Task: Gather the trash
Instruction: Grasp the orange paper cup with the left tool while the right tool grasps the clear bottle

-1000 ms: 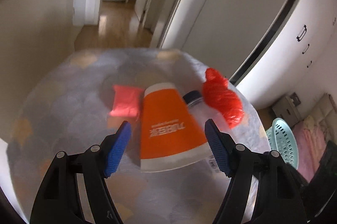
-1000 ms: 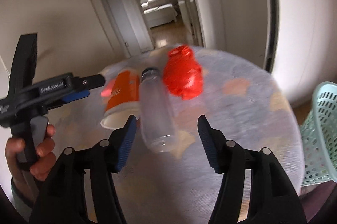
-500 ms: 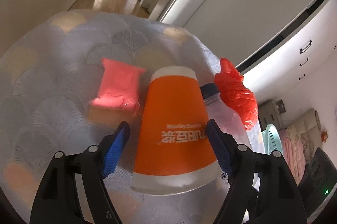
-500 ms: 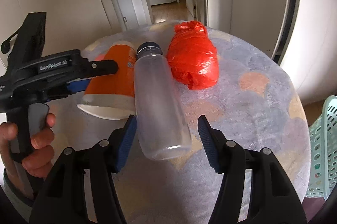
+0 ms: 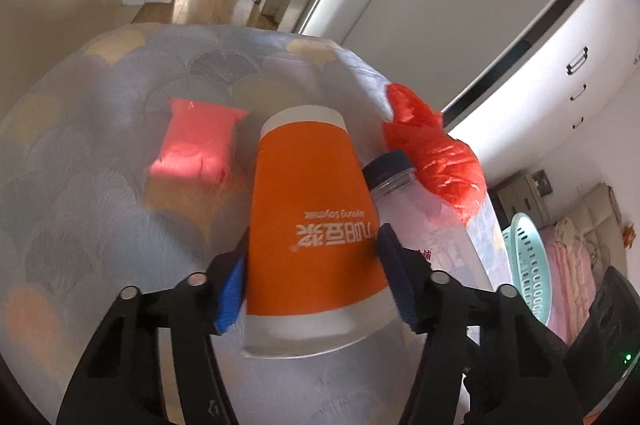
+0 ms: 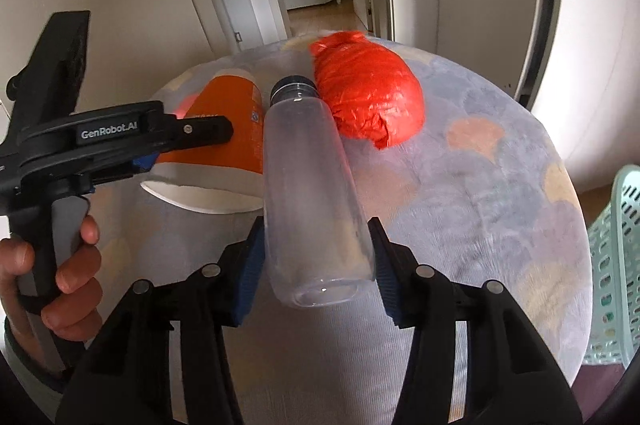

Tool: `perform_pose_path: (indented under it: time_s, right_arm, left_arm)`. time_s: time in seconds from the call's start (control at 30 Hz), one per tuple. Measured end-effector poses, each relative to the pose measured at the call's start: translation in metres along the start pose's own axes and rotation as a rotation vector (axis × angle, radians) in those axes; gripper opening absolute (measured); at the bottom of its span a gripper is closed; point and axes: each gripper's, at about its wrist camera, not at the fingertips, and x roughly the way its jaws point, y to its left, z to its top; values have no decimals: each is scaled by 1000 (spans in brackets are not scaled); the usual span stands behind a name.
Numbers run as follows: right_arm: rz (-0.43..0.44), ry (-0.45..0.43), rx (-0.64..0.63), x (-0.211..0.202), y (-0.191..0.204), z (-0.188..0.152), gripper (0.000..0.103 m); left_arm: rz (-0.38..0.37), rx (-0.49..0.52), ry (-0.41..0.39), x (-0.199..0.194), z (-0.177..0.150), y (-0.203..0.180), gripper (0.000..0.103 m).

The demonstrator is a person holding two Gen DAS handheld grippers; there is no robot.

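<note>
Between L hand-held gripper point(image 5: 312, 279) pads, orange cup point(image 5: 316, 225), clamped; R hand-held gripper point(image 6: 316, 265) clamped on bottle point(image 6: 314, 193)

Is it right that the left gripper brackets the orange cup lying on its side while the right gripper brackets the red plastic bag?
Not quite: the right gripper brackets the clear bottle, as the right wrist view shows; the red plastic bag lies beyond it. The left gripper does bracket the orange cup.

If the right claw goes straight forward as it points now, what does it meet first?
The right claw already has the plastic bottle between its fingers; going on, the bottle's body seats deeper first.
</note>
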Motion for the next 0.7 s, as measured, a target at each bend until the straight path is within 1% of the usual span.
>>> perform_pose_path:
  time_s: [0.03,0.2,0.23,0.37,0.43,0.53,0.6,0.63,0.7]
  right_arm:
    - [0,0,6,-2,-1,-3,47]
    - [-5,-6,33,-20,-3,-18,47]
    - [-8,-3,35,-23,-4,-19,47]
    - [3,66,71,-28,-14,-28,47]
    - [-14,65,49,-31,-12,-31,48]
    - [-28,64,33,-30,-7,-29,49]
    - [-35,60,30,-28,-5,-23,56]
    - [-42,58,27,-26,-6,-19,57]
    - [-53,60,3,-20,-3,-11,57]
  left_arm:
    - [2,5,-3,-1,-2,-2,51]
    - [12,36,-22,-21,-18,-13,44]
    - [11,44,-21,-24,-21,-14,44]
    - [26,88,-5,-33,-36,-21,43]
    - [20,103,-10,-41,-44,-23,43]
    - [23,121,-6,-49,-51,-25,43]
    - [23,125,-2,-52,-53,-25,43]
    - [26,127,-3,-53,-52,-25,43]
    - [29,134,-9,-56,-53,-26,42]
